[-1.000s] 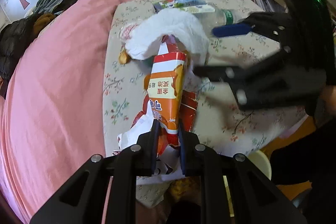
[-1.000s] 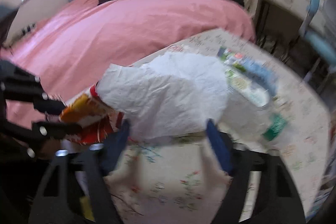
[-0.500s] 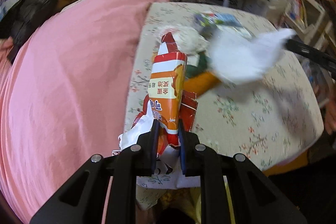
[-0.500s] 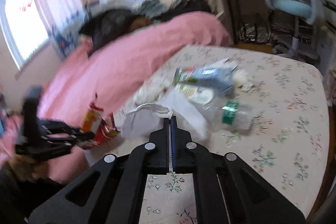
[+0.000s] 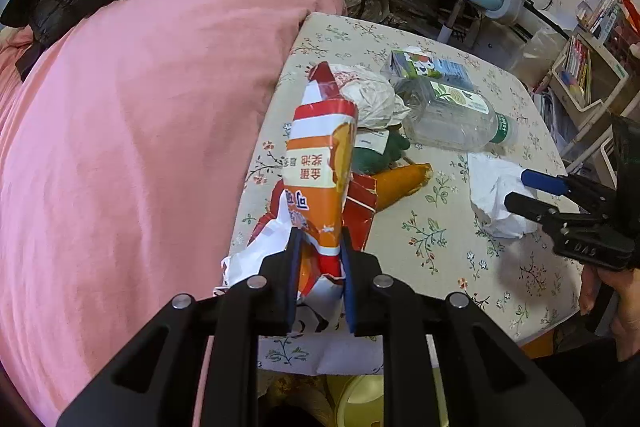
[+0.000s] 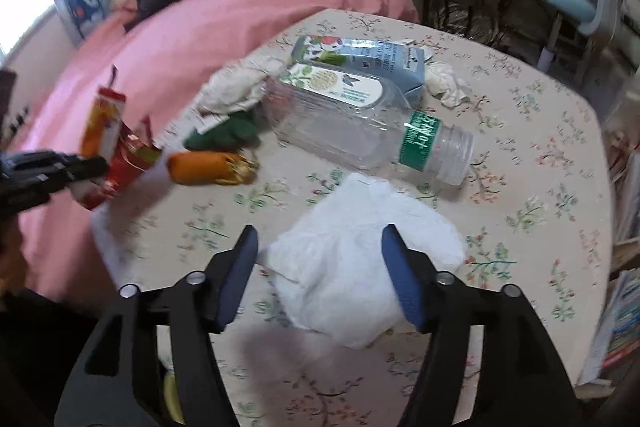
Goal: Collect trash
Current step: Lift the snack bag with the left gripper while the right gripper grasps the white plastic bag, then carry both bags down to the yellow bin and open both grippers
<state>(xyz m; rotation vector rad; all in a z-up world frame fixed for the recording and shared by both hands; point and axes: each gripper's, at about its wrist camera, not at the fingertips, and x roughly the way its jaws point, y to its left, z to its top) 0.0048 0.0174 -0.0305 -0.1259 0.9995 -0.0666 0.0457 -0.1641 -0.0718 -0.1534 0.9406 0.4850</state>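
My left gripper (image 5: 318,239) is shut on the lower end of an orange and white snack bag (image 5: 320,163), held upright at the table's edge by the bed. In the right wrist view the same bag (image 6: 102,123) shows at far left in the left gripper (image 6: 94,165). A crumpled white paper (image 6: 360,267) lies on the floral table (image 6: 520,187) between the jaws of my right gripper (image 6: 320,231), which are opening, pads clear of it. The left wrist view shows that paper (image 5: 492,187) at the right gripper (image 5: 520,190).
An empty plastic bottle (image 6: 352,135), a blue milk carton (image 6: 360,61), an orange wrapper (image 6: 204,167), a green item (image 6: 224,135) and a white wad (image 5: 368,95) lie mid-table. A red wrapper (image 5: 362,211) sits behind the bag. The pink bed (image 5: 140,127) borders the table; a yellow bin (image 5: 360,399) stands below.
The right gripper shut on the white paper, carried it off the pile to the table's near right side, then spread its jaws there. The left gripper kept its grip on the snack bag.
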